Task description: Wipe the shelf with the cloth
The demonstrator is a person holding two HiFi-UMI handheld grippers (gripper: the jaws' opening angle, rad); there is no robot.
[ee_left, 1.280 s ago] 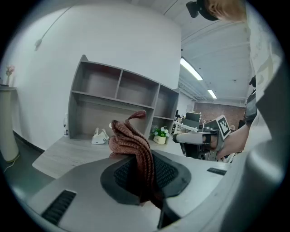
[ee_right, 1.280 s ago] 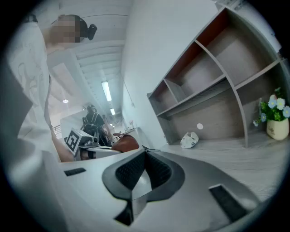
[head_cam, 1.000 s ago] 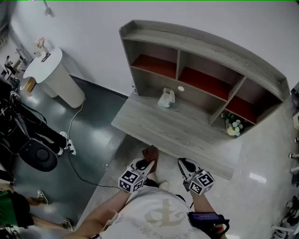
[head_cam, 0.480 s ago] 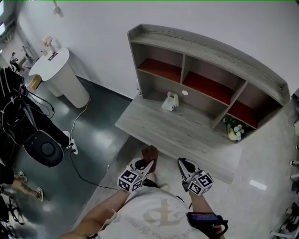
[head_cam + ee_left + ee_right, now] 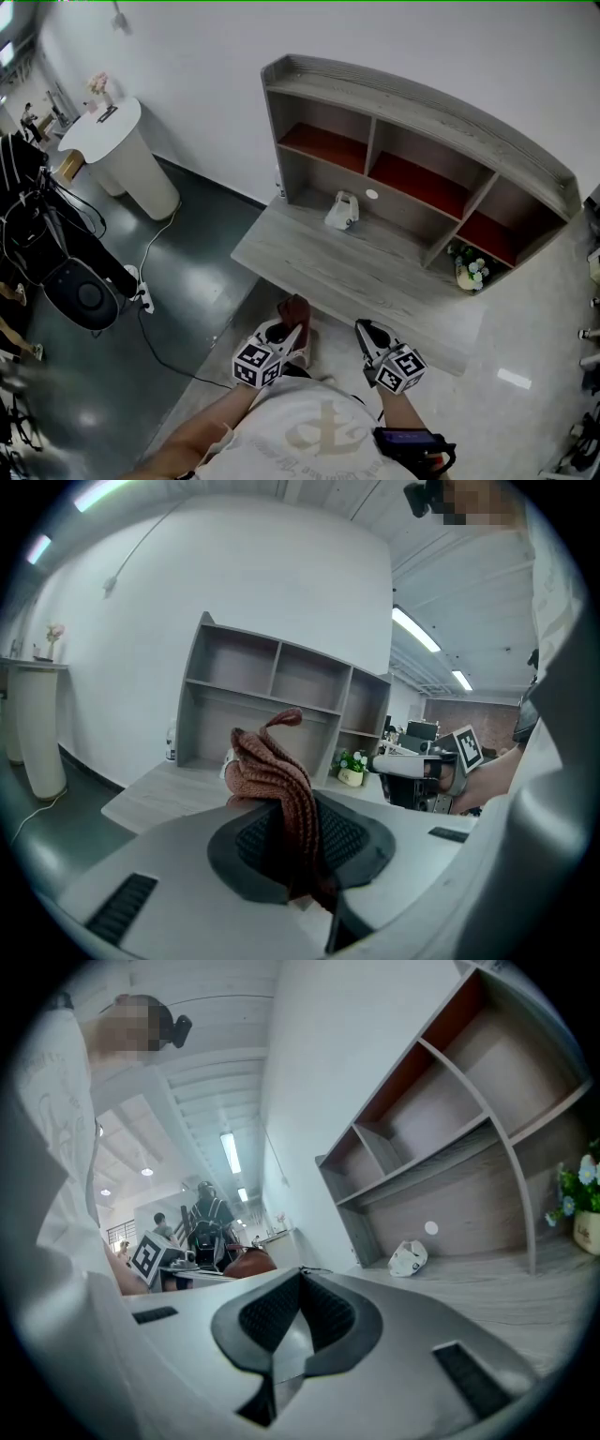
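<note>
A grey wooden shelf unit (image 5: 427,103) with red-floored upper compartments stands against the white wall, its wide lower board (image 5: 356,272) facing me. My left gripper (image 5: 292,328) is shut on a reddish-brown knitted cloth (image 5: 277,780), which sticks up from between the jaws; the cloth (image 5: 296,307) hangs just short of the board's front edge. My right gripper (image 5: 364,333) is shut with nothing in it, also just in front of the board. The shelf (image 5: 441,1138) fills the right of the right gripper view.
A small white object (image 5: 340,212) sits on the lower board near the back. A small pot of flowers (image 5: 469,267) stands in the lower right compartment. A white round pedestal table (image 5: 117,155), a black stand and cables lie left on the dark floor.
The view has shifted slightly, so the shelf sits a little more to the right and lower. Both grippers have barely moved and stay shut.
</note>
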